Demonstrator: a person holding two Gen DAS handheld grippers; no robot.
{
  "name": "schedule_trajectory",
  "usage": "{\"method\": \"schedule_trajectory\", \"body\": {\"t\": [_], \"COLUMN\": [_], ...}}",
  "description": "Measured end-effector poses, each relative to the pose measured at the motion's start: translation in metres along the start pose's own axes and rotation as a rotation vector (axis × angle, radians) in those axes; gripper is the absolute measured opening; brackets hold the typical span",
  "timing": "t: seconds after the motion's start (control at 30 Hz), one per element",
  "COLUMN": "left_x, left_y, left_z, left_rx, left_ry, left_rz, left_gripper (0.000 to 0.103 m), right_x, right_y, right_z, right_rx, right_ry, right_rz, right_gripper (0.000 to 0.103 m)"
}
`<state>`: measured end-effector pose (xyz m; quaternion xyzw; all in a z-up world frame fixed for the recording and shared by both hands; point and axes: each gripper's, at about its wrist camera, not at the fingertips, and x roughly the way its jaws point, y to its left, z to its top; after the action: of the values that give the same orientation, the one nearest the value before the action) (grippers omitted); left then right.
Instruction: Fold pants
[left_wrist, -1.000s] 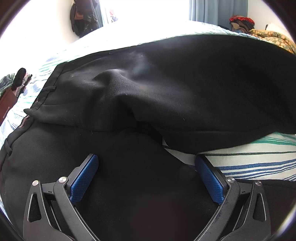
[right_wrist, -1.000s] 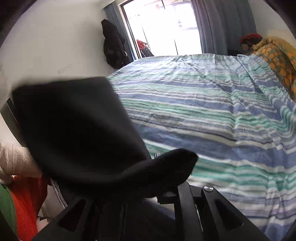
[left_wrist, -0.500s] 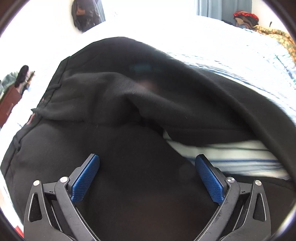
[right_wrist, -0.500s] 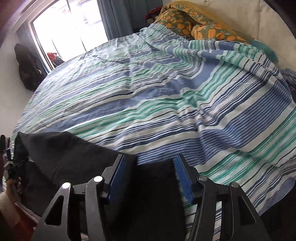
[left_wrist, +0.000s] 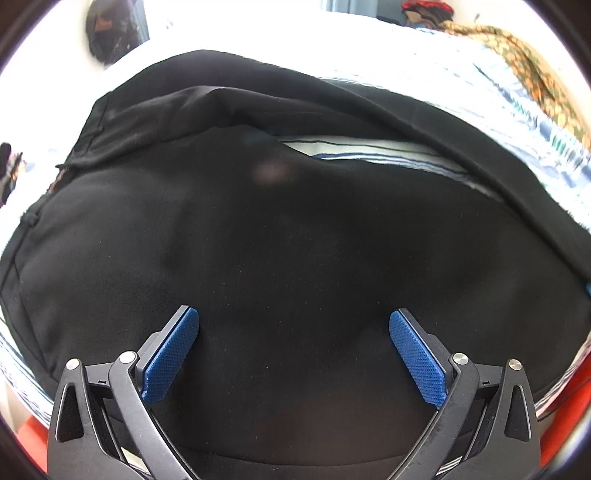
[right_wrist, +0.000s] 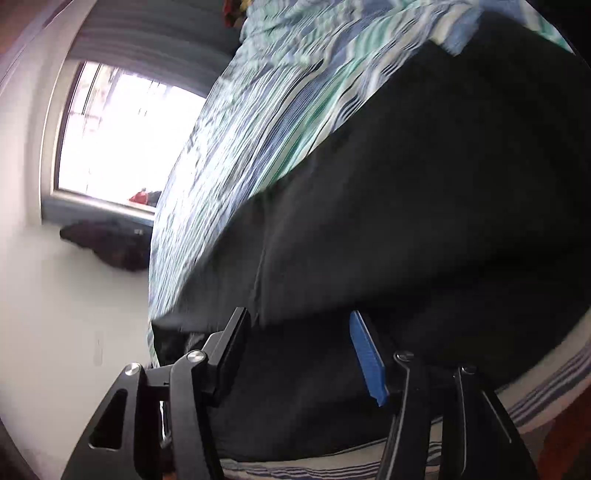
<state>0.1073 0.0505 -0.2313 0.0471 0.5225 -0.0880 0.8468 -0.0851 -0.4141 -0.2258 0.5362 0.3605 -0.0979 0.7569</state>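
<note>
Pants (left_wrist: 280, 236) of plain black cloth lie spread on a striped bedspread (left_wrist: 373, 153), filling the ground directly ahead of both tools. In the left wrist view one leg crosses beyond the other, and a narrow wedge of the blue-and-white cover shows between them, up ahead and slightly right of the fingers; the waistband edge runs off to the forward left. The left gripper (left_wrist: 293, 345) hangs close over the dark fabric with its blue pads (left_wrist: 168, 360) spread wide apart, nothing caught between them — whether the tips touch the cloth cannot be told. The right gripper (right_wrist: 297, 345) is rolled hard to one side, so the room tilts in its view, which is smeared with motion blur. Its fingers stand apart too, one blue pad (right_wrist: 367, 360) showing edge-on, with a fold of the pants just in front of and above them; no cloth is pinched. Beyond the black cloth the green-and-blue stripes of the bedspread run away toward a bright window (right_wrist: 122, 136) — a dark garment (right_wrist: 110, 243) hangs on the white wall beside it.
</note>
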Motion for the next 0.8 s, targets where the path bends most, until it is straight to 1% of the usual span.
{"method": "schedule_trajectory", "body": {"t": [0.03, 0.07, 0.1, 0.13, 0.17, 0.2, 0.23, 0.3, 0.33, 0.4, 0.43, 0.47, 0.5, 0.57, 0.6, 0.67, 0.7, 0.73, 0.77, 0.8], "left_x": [0.001, 0.001, 0.001, -0.003, -0.009, -0.018, -0.023, -0.032, -0.032, -0.020, -0.009, 0.004, 0.014, 0.031, 0.035, 0.042, 0.044, 0.045, 0.052, 0.060], "left_y": [-0.002, -0.002, -0.004, -0.003, -0.002, 0.003, 0.009, 0.031, 0.040, 0.051, 0.054, 0.055, 0.054, 0.052, 0.051, 0.053, 0.054, 0.053, 0.055, 0.061], "left_z": [0.004, 0.007, 0.012, 0.019, 0.029, 0.042, 0.051, 0.086, 0.105, 0.142, 0.158, 0.172, 0.183, 0.196, 0.200, 0.210, 0.213, 0.215, 0.219, 0.222], "left_rx": [-0.009, -0.015, -0.018, -0.027, -0.050, -0.089, -0.134, -0.234, -0.275, -0.318, -0.327, -0.329, -0.329, -0.327, -0.325, -0.330, -0.335, -0.343, -0.357, -0.379], "left_ry": [0.004, 0.011, 0.022, 0.030, 0.023, 0.002, -0.024, -0.071, -0.075, -0.047, -0.021, 0.009, 0.032, 0.062, 0.069, 0.074, 0.072, 0.079, 0.108, 0.136], "left_rz": [0.005, 0.012, 0.014, 0.001, -0.028, -0.068, -0.104, -0.163, -0.188, -0.266, -0.289, -0.294, -0.281, -0.220, -0.211, -0.226, -0.231, -0.238, -0.247, -0.244], "left_gripper": [0.103, 0.103, 0.103, 0.102, 0.102, 0.102, 0.102, 0.103, 0.103, 0.103, 0.103, 0.102, 0.102, 0.102, 0.101, 0.100, 0.088, 0.054, 0.033, 0.007], "right_x": [-0.001, -0.001, -0.002, -0.003, -0.006, -0.009, -0.014, -0.027, -0.036, -0.056, -0.066, -0.076, -0.086, -0.106, -0.114, -0.136, -0.145, -0.152, -0.155, -0.157], "right_y": [-0.005, -0.009, -0.010, -0.007, -0.002, 0.004, 0.011, 0.031, 0.042, 0.061, 0.070, 0.078, 0.083, 0.090, 0.098, 0.100, 0.101, 0.100, 0.099, 0.096], "right_z": [0.005, 0.009, 0.011, 0.012, 0.013, 0.012, 0.012, 0.014, 0.014, 0.015, 0.015, 0.014, 0.013, 0.013, 0.010, 0.006, 0.005, 0.005, 0.005, 0.006], "right_rx": [0.012, 0.016, 0.005, -0.024, -0.062, -0.101, -0.136, -0.220, -0.265, -0.353, -0.387, -0.411, -0.427, -0.448, -0.469, -0.521, -0.546, -0.572, -0.596, -0.614], "right_ry": [-0.019, -0.043, -0.063, -0.080, -0.096, -0.106, -0.107, -0.113, -0.119, -0.137, -0.138, -0.137, -0.135, -0.136, -0.137, -0.120, -0.105, -0.093, -0.079, -0.067], "right_rz": [-0.007, -0.012, -0.022, -0.060, -0.107, -0.123, -0.107, -0.068, -0.039, 0.017, 0.053, 0.091, 0.130, 0.206, 0.233, 0.280, 0.306, 0.320, 0.327, 0.323], "right_gripper": [0.059, 0.056, 0.048, 0.041, 0.019, 0.009, 0.009, 0.007, 0.007, 0.007, 0.007, 0.006, 0.006, 0.006, 0.006, 0.006, 0.006, 0.006, 0.006, 0.006]}}
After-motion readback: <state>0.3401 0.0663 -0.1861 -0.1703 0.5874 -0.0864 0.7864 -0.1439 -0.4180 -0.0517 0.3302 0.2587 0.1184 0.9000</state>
